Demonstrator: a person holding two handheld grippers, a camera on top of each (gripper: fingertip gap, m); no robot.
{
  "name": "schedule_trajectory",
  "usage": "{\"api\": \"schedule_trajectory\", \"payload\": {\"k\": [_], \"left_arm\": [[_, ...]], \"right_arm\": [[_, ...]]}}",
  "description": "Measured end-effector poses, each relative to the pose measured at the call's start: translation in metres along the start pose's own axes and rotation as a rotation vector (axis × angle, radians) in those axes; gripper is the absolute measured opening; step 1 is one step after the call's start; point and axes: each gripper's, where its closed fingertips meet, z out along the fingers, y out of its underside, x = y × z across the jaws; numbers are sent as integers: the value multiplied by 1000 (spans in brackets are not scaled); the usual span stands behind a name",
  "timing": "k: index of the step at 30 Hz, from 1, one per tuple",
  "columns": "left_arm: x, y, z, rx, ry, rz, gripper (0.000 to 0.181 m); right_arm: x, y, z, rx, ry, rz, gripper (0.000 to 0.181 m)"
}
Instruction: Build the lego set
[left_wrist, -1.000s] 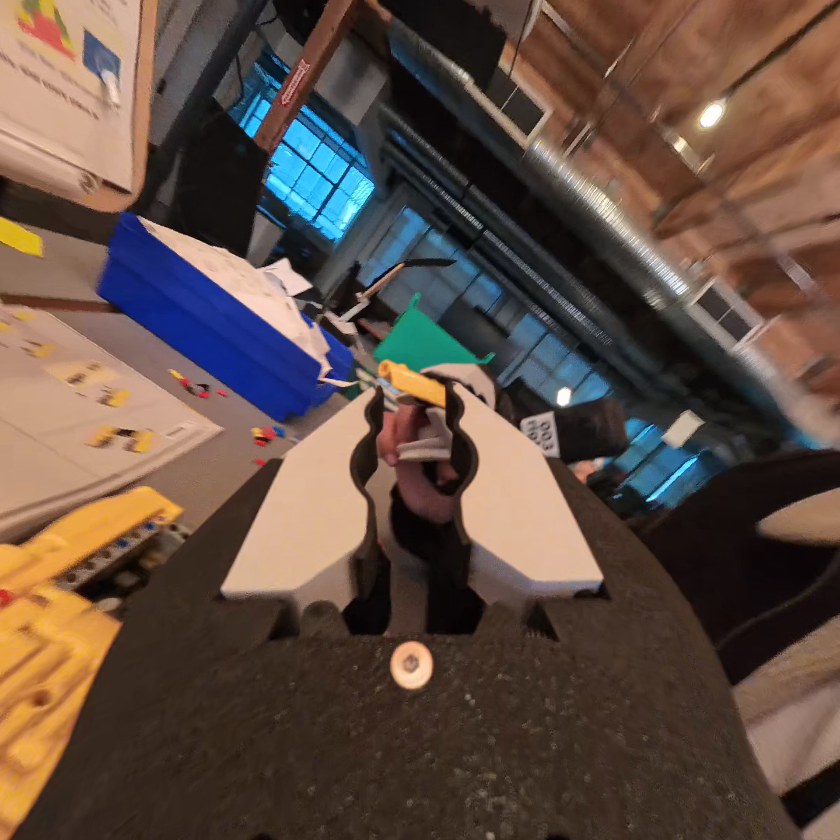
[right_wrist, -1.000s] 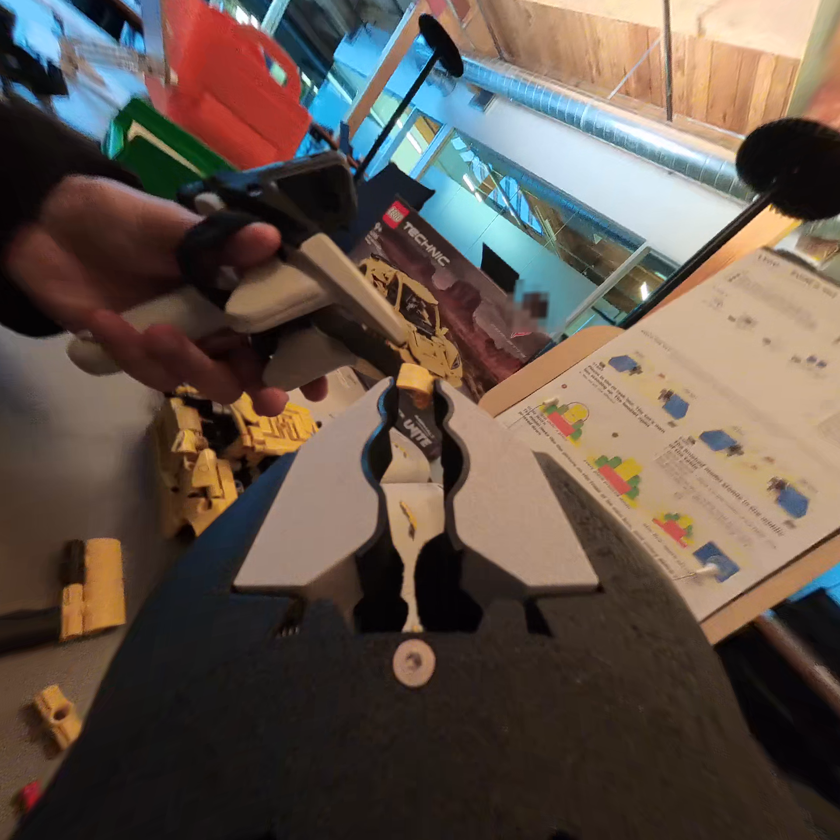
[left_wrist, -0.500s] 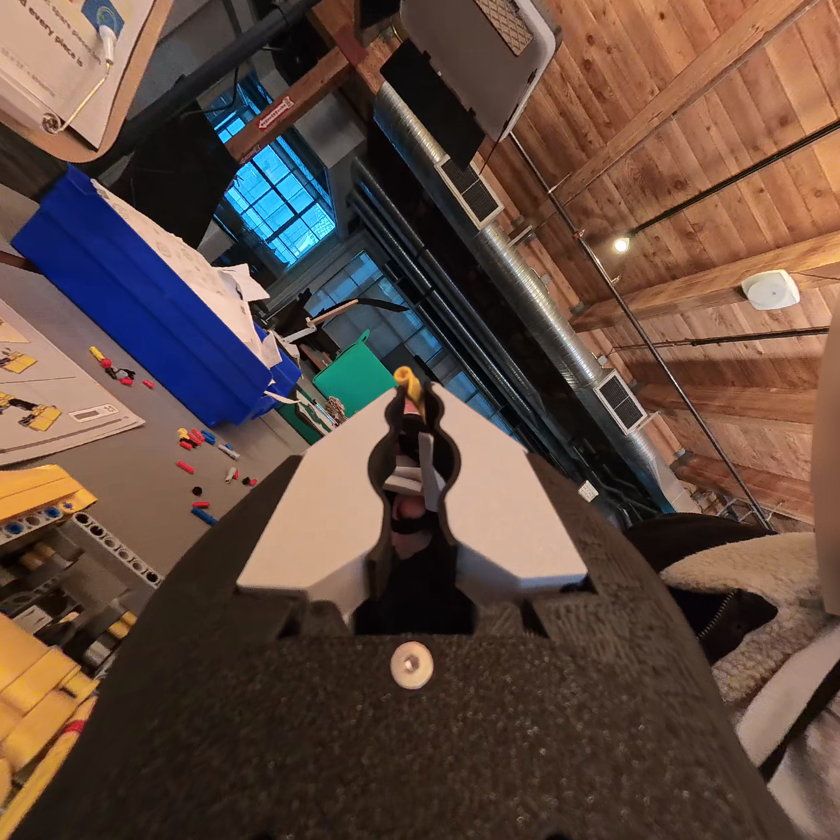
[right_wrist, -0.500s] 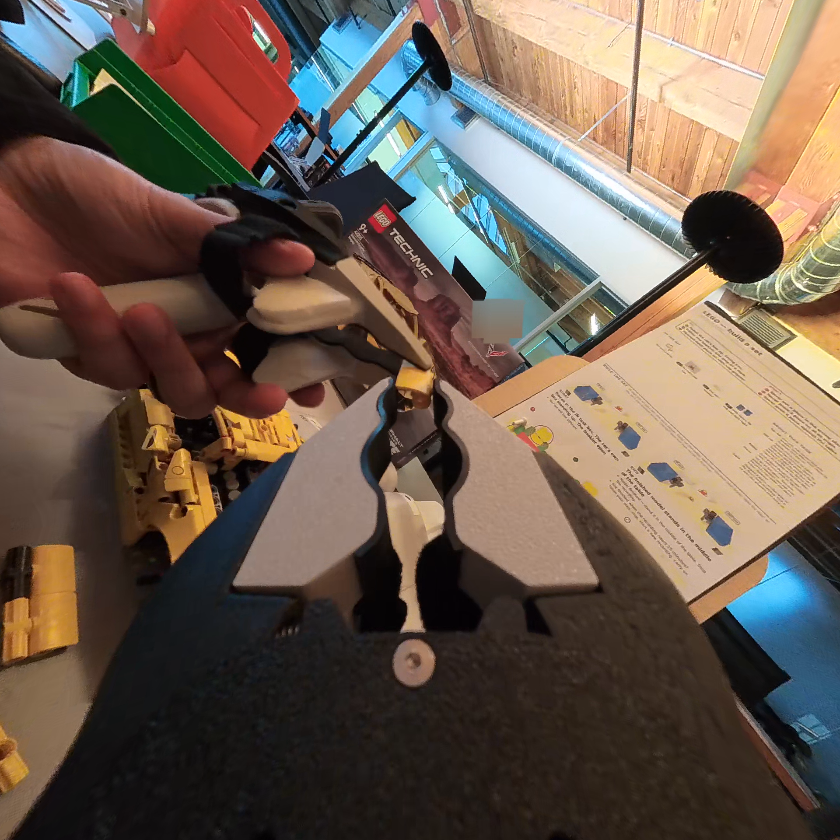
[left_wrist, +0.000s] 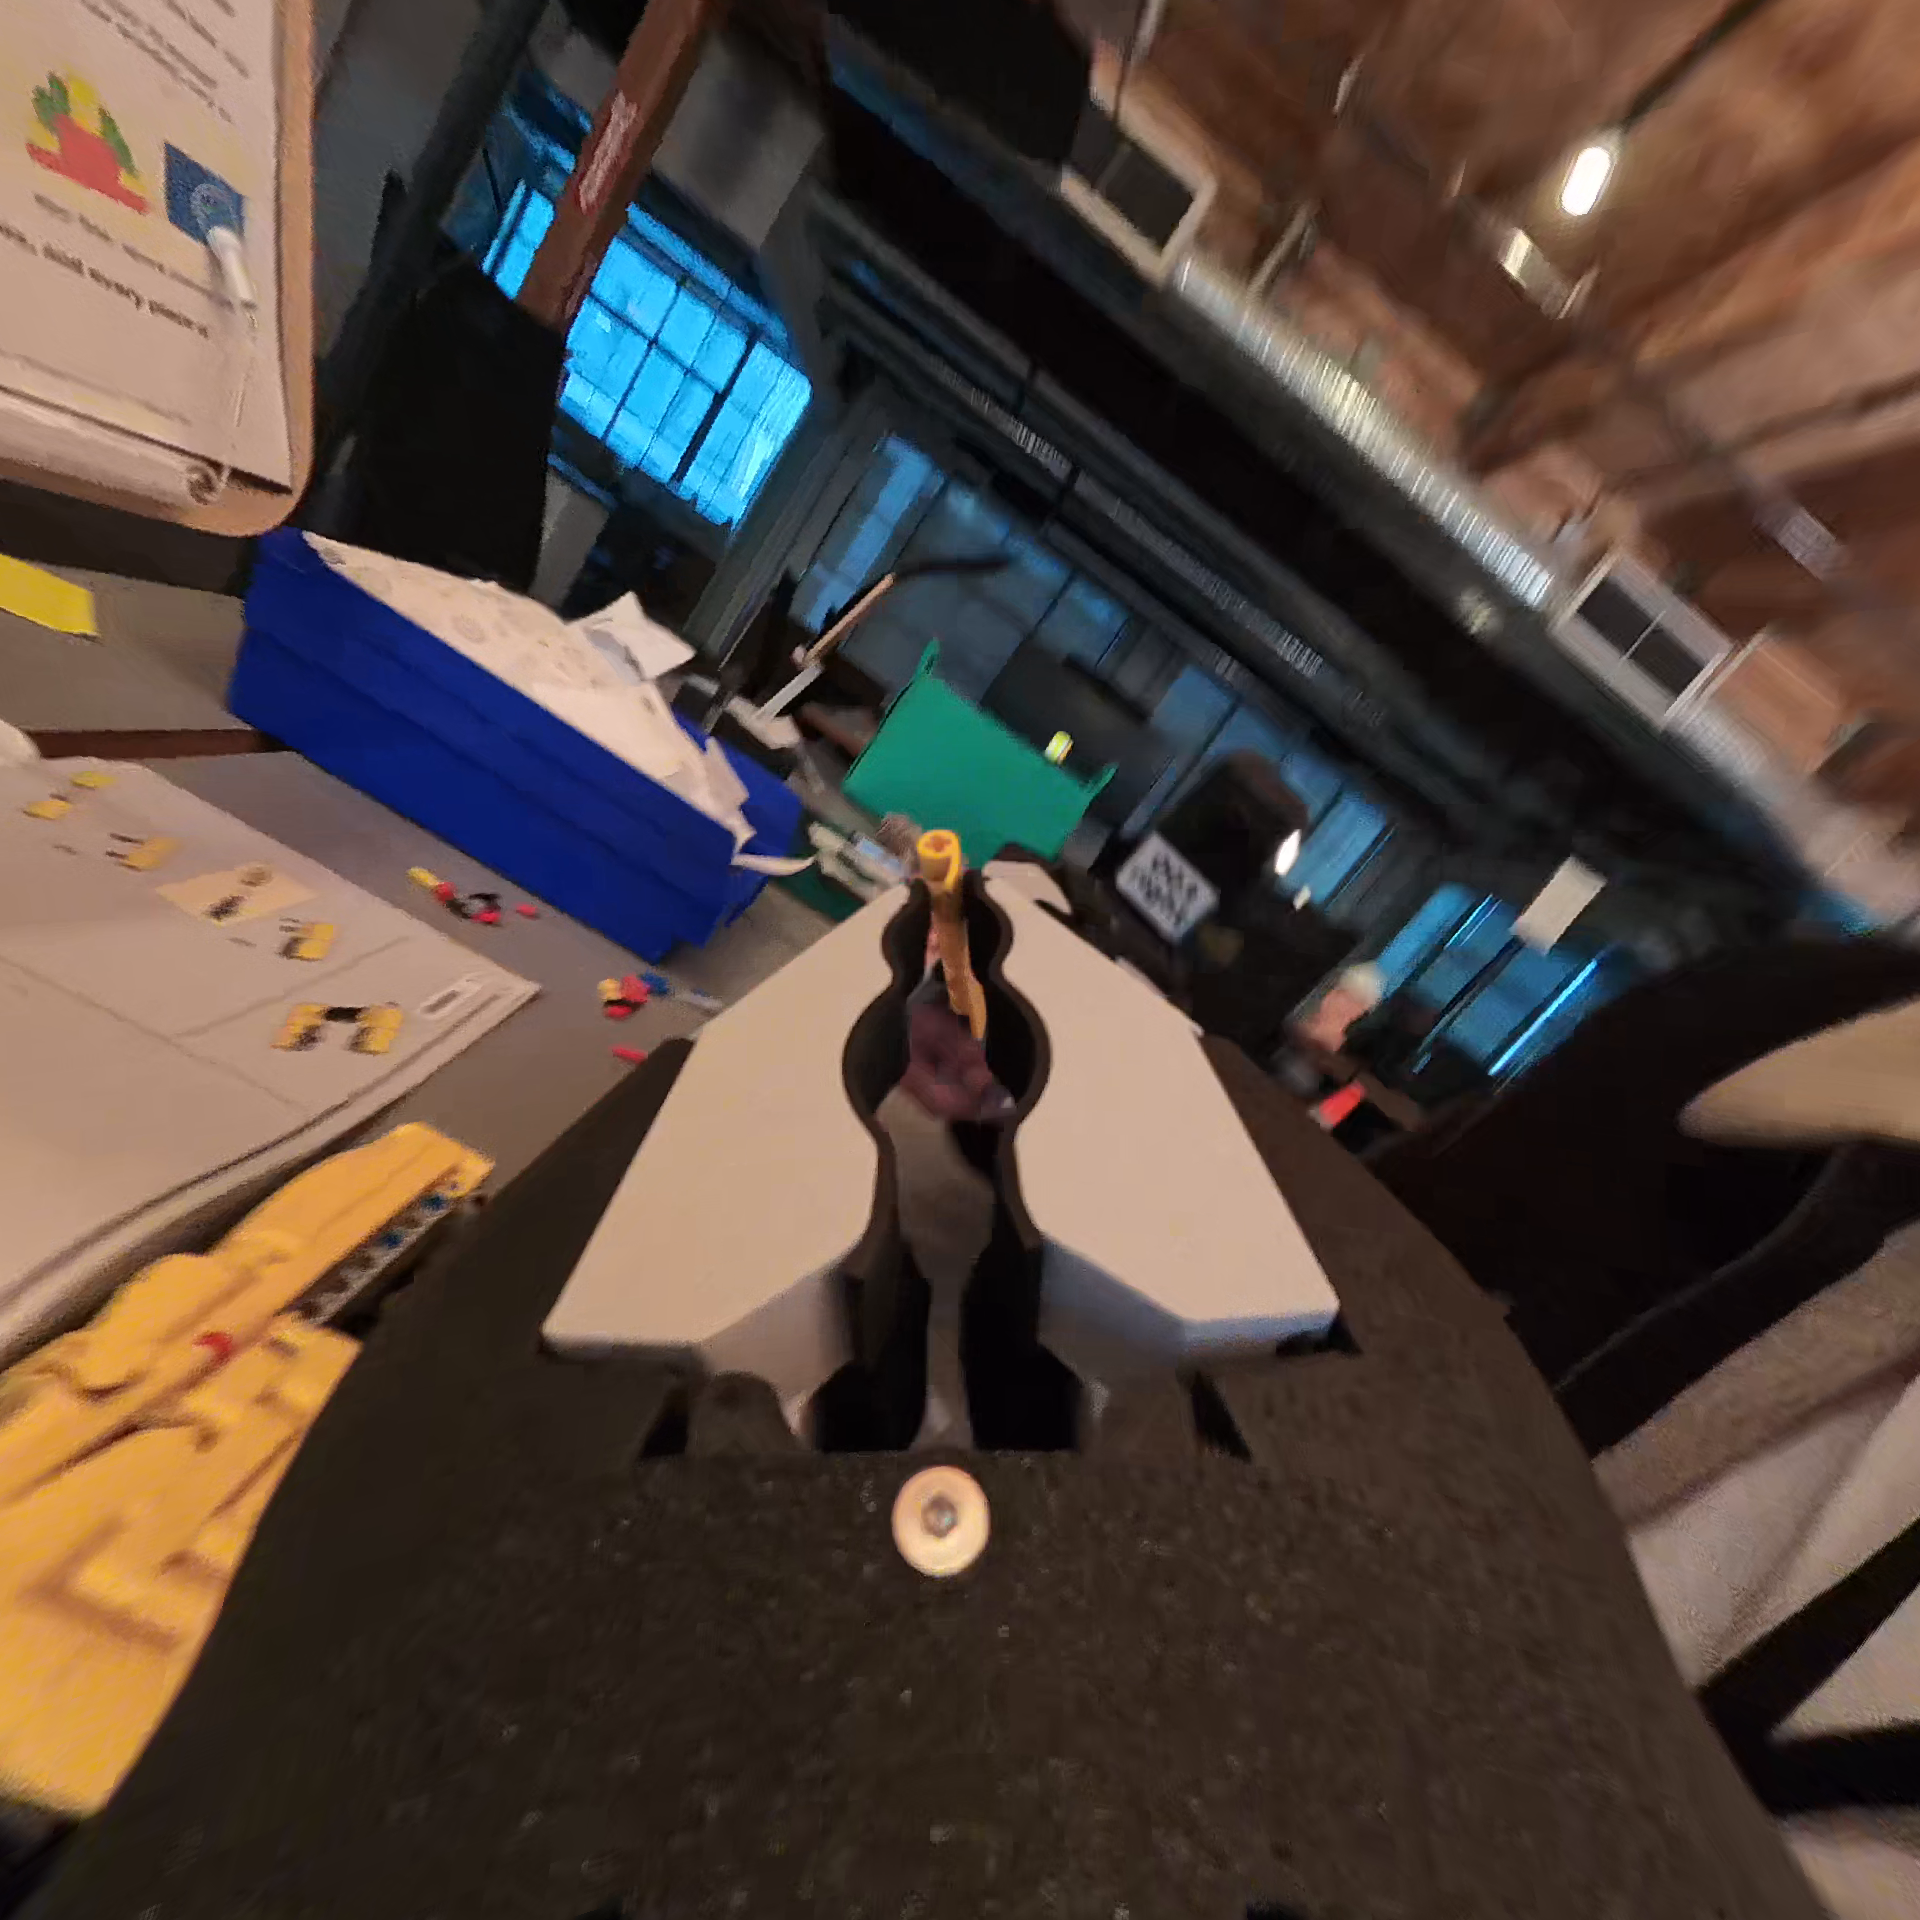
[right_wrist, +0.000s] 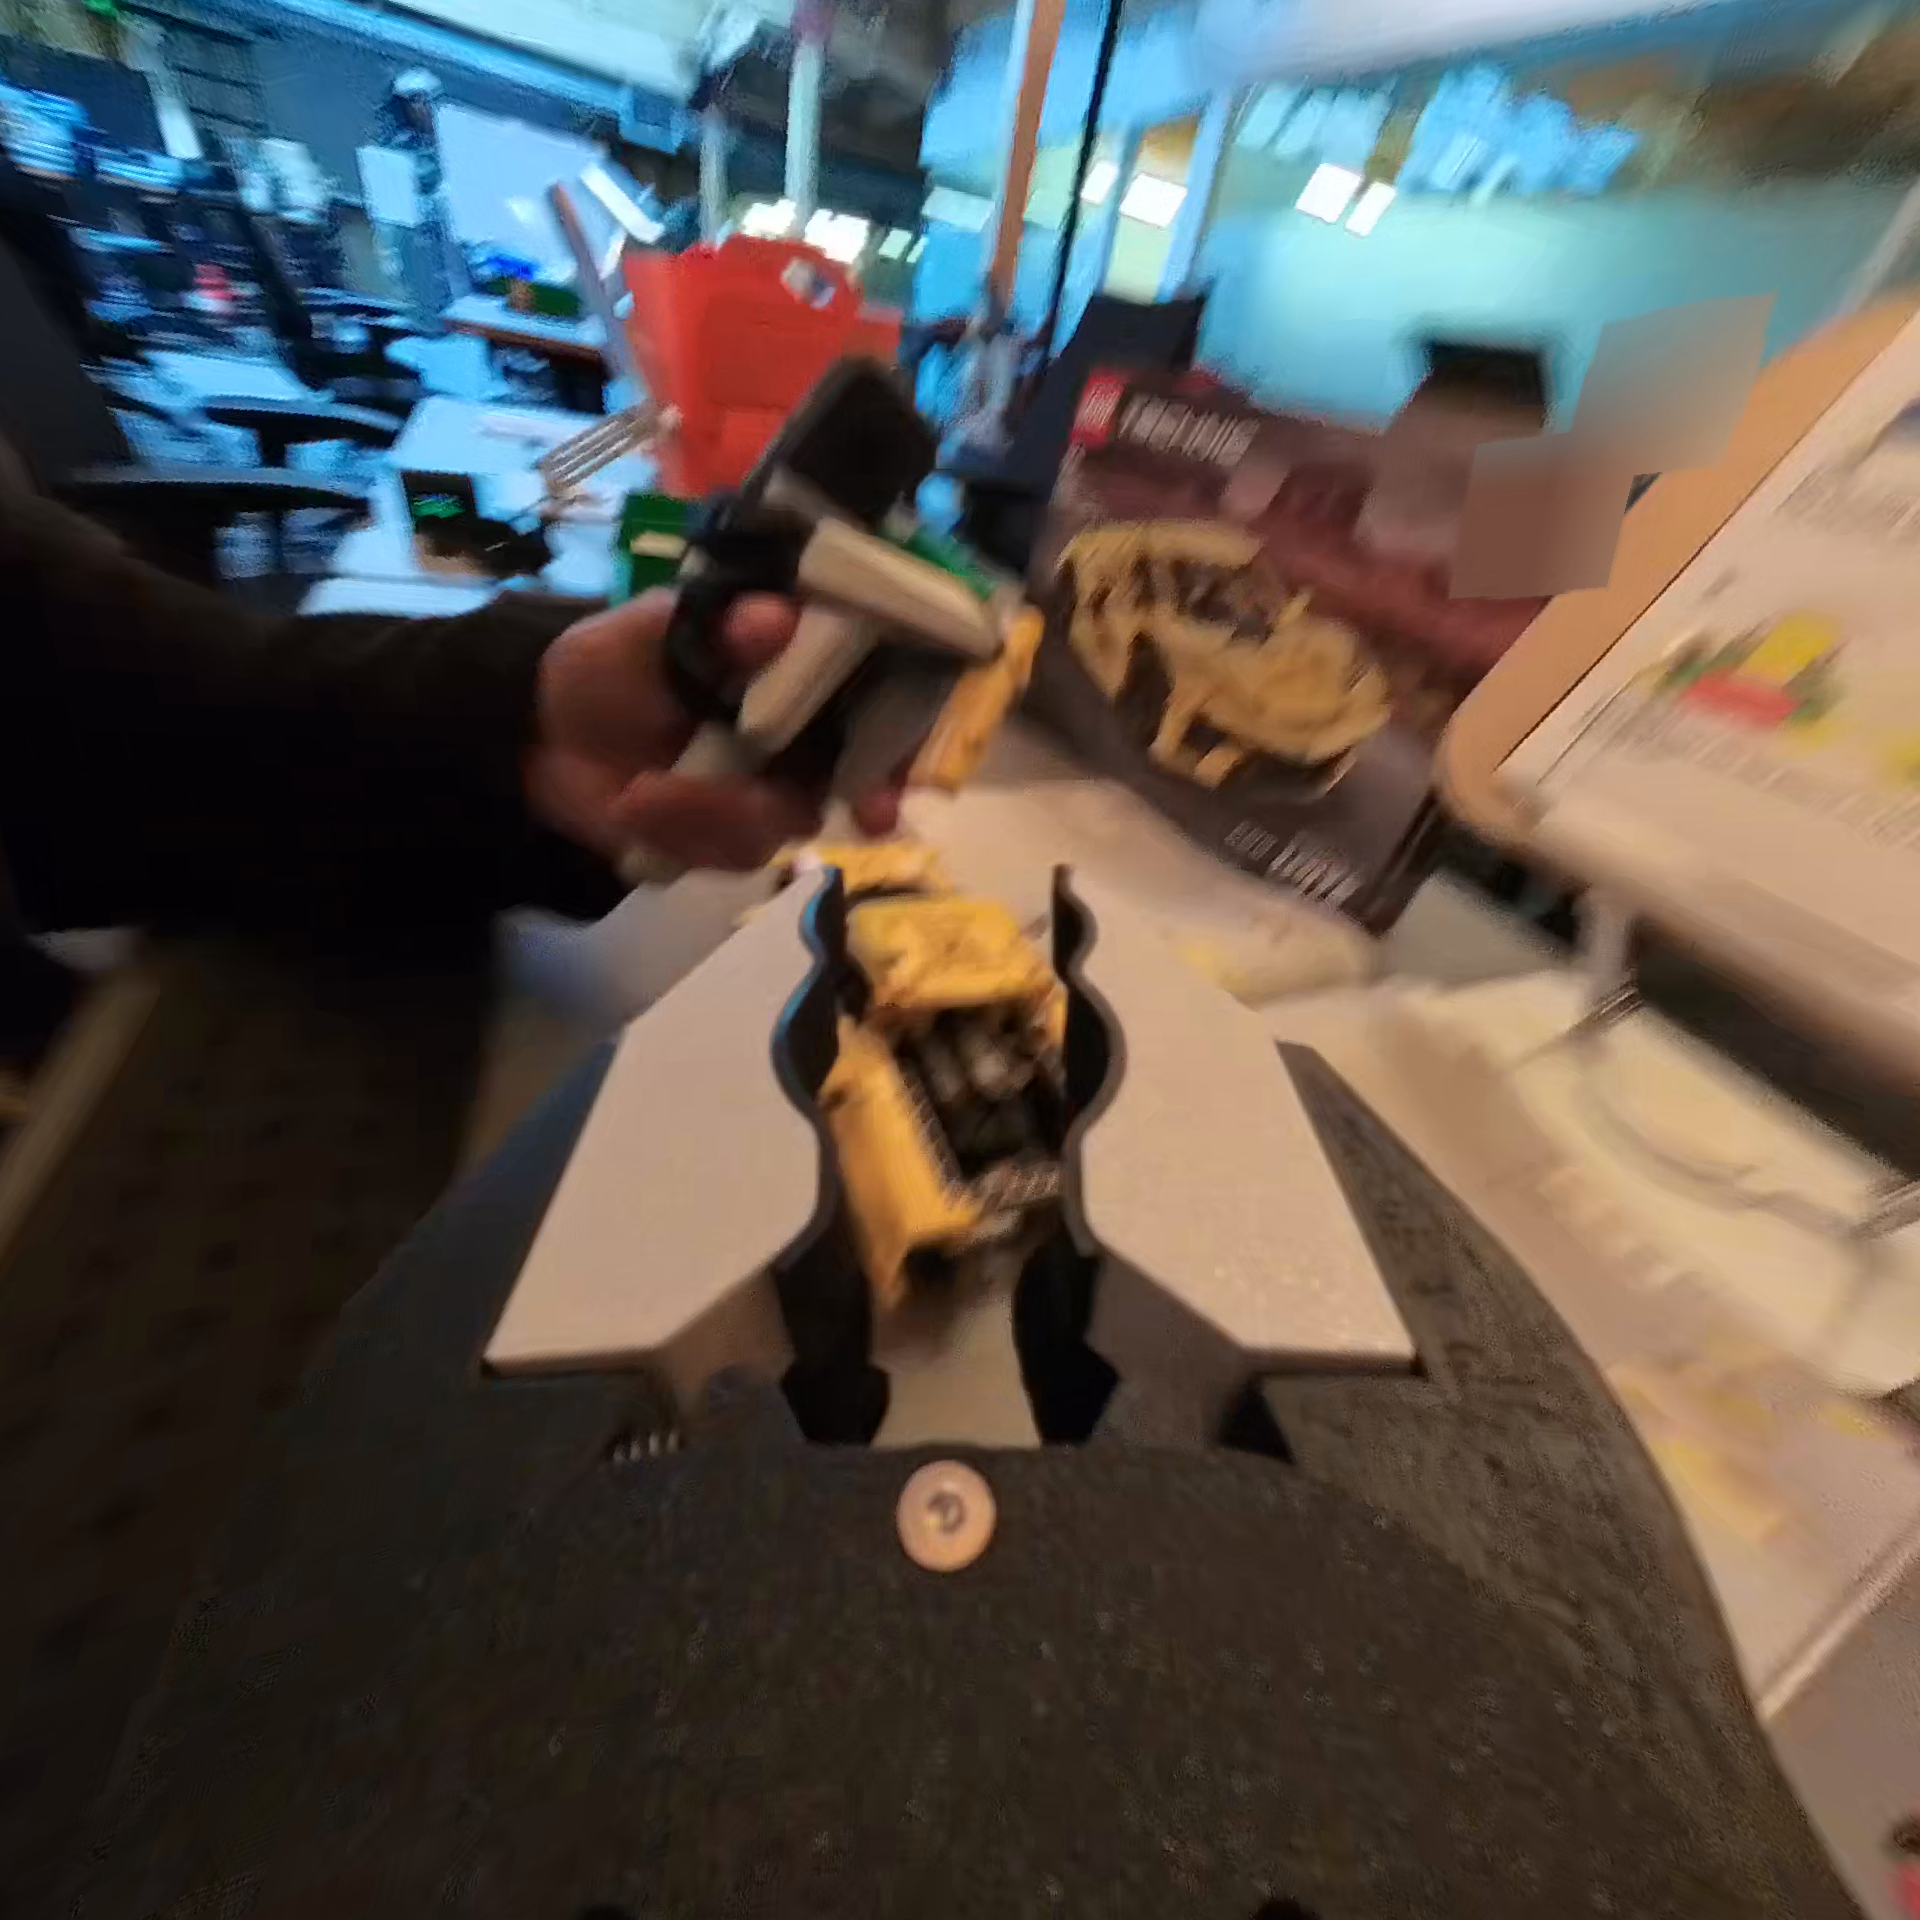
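My left gripper (left_wrist: 940, 899) is shut on a slim yellow lego piece (left_wrist: 938, 854) that sticks out past the fingertips, held in the air. It also shows in the right wrist view (right_wrist: 992, 634), held by a hand, with the yellow piece (right_wrist: 977, 707) hanging from its tip. My right gripper (right_wrist: 940, 904) is open and empty. Between its fingers I see the yellow and black lego model (right_wrist: 956, 1049) lying on the table below. The same model shows blurred at the lower left of the left wrist view (left_wrist: 156, 1403).
The lego set's box (right_wrist: 1226, 644) stands behind the model, with an instruction board (right_wrist: 1714, 707) to its right. Instruction sheets (left_wrist: 208, 987), loose small bricks (left_wrist: 634, 992), a blue bin (left_wrist: 499, 748) and a green bin (left_wrist: 966, 779) lie beyond. A red bin (right_wrist: 748, 343) stands far back. The left gripper's tips are roughly 6 cm from the right gripper's.
My right gripper has let go of the yellow piece, opened and tipped down over the model. My left gripper keeps the piece and has tilted back down toward the table.
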Motion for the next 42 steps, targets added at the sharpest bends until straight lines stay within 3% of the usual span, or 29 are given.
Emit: {"api": "schedule_trajectory", "payload": {"k": [1, 2, 5, 9, 13, 19, 29, 42], "left_arm": [[0, 3, -1, -54, -19, 64, 6], [-1, 7, -2, -100, -42, 124, 6], [-6, 17, -2, -173, -100, 228, 6], [-3, 24, 1, -198, -99, 263, 7], [-6, 29, 3, -219, -113, 277, 7], [-9, 31, 3, -226, -118, 259, 7], [-15, 35, 2, -245, -145, 260, 7], [-16, 39, 2, -265, -146, 259, 7]], "right_arm": [[-9, 16, -10, -80, -98, 80, 30], [-23, 37, -21, -185, -203, 151, 34], [-54, 108, -61, -537, -325, 282, 29], [-71, 152, -85, -692, -245, 225, 18], [-70, 152, -85, -734, -201, 101, 11], [-77, 167, -82, -818, -231, 78, 14], [-74, 162, -84, -838, -209, 44, 16], [-79, 168, -78, -878, -209, 1, 5]]}}
